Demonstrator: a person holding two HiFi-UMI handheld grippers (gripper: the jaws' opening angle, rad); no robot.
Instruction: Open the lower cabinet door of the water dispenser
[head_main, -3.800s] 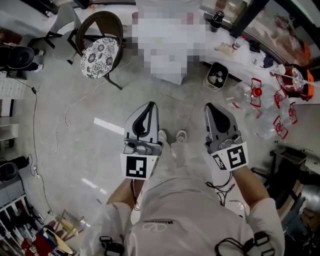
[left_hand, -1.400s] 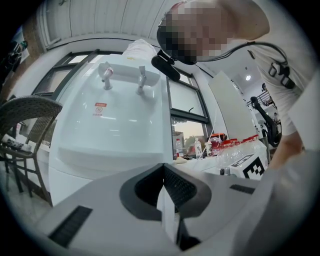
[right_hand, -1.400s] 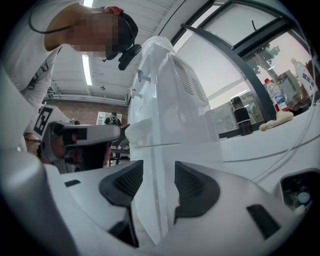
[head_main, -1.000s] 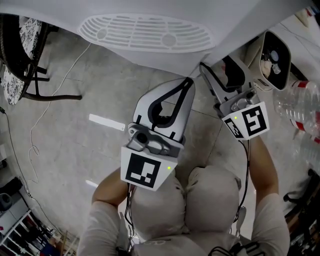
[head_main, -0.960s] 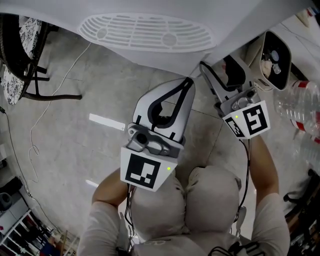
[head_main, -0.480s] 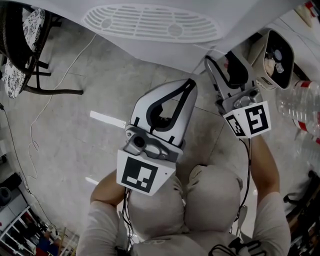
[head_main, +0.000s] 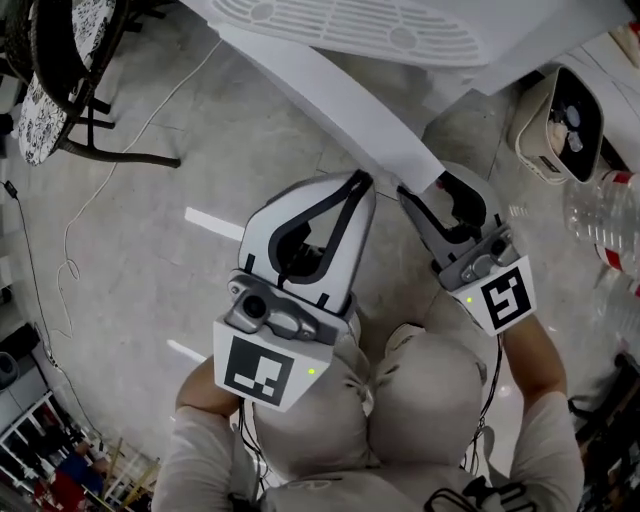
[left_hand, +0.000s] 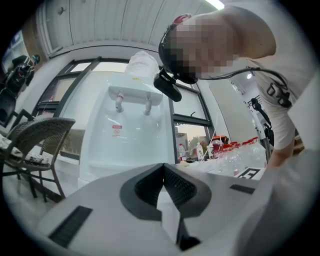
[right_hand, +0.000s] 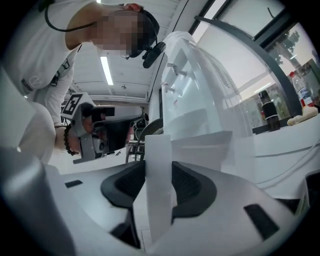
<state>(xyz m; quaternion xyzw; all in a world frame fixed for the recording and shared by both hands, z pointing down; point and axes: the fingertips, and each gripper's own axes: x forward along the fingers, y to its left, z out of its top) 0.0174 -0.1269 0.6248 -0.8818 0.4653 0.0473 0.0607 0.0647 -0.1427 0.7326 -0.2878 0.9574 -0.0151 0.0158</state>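
Observation:
The white water dispenser (head_main: 350, 20) stands at the top of the head view, and its lower cabinet door (head_main: 330, 100) is swung out as a slanted white panel. My right gripper (head_main: 422, 187) is at the door's free edge. Its jaws are closing, with that edge (right_hand: 159, 185) between the dark pads, which touch it on both sides. My left gripper (head_main: 360, 180) hovers just left of the door edge, shut and empty, its tips meeting (left_hand: 163, 164). In the left gripper view the dispenser (left_hand: 130, 130) rises ahead.
A wicker chair (head_main: 60, 80) stands at the upper left with a thin cable (head_main: 70, 230) trailing over the concrete floor. A white bin (head_main: 560, 120) and plastic bottles (head_main: 610, 220) sit at the right. My knees (head_main: 400, 400) are just below the grippers.
The door has swung out from the dispenser front, its edge coming toward me with the right gripper. The left gripper drew back and lower in the head view.

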